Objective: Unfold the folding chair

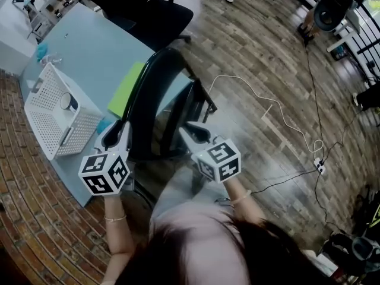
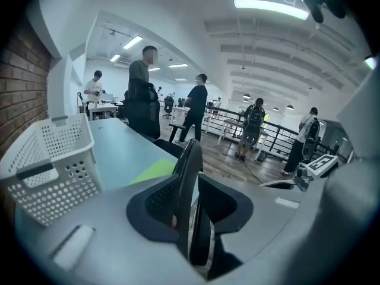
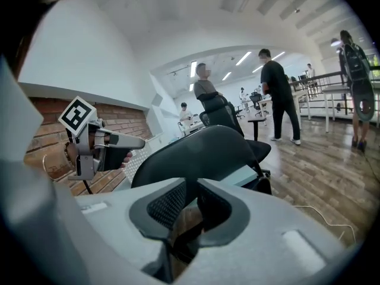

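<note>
Fingers of the left gripper point(image 2: 190, 203) stand moderately apart, straddling the black rim of the folding chair point(image 1: 155, 100); a gap shows on one side, so the pads look slack rather than clamped. Fingers of the right gripper point(image 3: 191, 209) are narrower, also around the chair's rim, and there too floor shows through the gap, so I judge no firm pinch.

The chair stands on the wood floor point(image 1: 255, 58), close against the edge of the pale tabletop point(image 1: 89, 52), one gripper on each side of its back. It looks not yet opened out (hard to be sure from above).

Risks from here:
- loose fingers slide off the thin curved rim if the pull starts before they close, and the chair drops or tips
- chair swings toward the tabletop and knocks the white basket point(image 1: 56, 111) or scuffs the green sheet point(image 1: 126, 91)
- uneven pull, one side gripped and the other not, twists the frame instead of spreading it
- legs kick out over the white cable point(image 1: 261, 103) on the floor and snag it
- seat dropping fast could pinch a finger pad in the hinge
</note>
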{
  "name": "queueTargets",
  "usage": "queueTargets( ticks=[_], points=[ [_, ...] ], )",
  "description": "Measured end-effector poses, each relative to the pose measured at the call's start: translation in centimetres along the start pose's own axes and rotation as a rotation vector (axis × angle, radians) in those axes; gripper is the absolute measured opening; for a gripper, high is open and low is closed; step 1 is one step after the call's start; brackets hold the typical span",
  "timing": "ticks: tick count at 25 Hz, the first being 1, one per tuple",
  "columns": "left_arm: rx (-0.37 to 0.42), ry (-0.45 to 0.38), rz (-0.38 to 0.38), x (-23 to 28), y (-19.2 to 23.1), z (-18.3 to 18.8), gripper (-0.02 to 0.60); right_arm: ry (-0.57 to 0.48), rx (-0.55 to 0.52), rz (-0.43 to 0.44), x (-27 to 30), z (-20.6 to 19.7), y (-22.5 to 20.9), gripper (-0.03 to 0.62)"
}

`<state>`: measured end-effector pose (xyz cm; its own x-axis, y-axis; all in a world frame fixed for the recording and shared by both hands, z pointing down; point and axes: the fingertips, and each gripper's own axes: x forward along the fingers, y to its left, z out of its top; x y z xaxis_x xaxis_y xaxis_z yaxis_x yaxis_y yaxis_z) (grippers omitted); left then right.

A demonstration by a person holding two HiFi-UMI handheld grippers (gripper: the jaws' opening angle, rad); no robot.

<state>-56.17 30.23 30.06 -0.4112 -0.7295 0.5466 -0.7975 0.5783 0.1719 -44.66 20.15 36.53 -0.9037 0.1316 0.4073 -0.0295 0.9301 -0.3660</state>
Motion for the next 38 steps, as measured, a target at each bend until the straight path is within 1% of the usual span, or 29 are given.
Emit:
queueTargets(
  ticks=[6,9,12,20,28,34,38],
  points=[
    [0.045,0.061,-0.029,1.8,1.8,0.8,0.143,-0.009,0.104,-0.039,1.5,-0.6,-1.8,0.064],
    [0.066,0.1,-0.049,2.8,2.3,0.8,0.149,-0.005,0.131,-0.055,2.3,-1.0,-2.7,0.072],
    [0.092,0.157,-0.086,4.0,2.5,0.4,0.175,-0.001,0.148,-0.073,3.1,-1.3,-3.2,0.077],
    [0.155,0.266,-0.18,6.5,2.0,-0.2,0.204,0.001,0.232,-0.104,5.0,-2.5,-4.5,0.101],
    [0.215,0.365,-0.255,8.3,1.3,-1.0,0.21,0.012,0.329,-0.129,6.2,-4.6,-6.3,0.124],
    [0.239,0.403,-0.291,9.3,0.7,-1.4,0.212,0.023,0.384,-0.136,6.8,-6.1,-7.3,0.129],
    [0.249,0.429,-0.313,9.7,0.5,-1.7,0.212,0.032,0.415,-0.132,7.8,-7.0,-7.6,0.149]
  ],
)
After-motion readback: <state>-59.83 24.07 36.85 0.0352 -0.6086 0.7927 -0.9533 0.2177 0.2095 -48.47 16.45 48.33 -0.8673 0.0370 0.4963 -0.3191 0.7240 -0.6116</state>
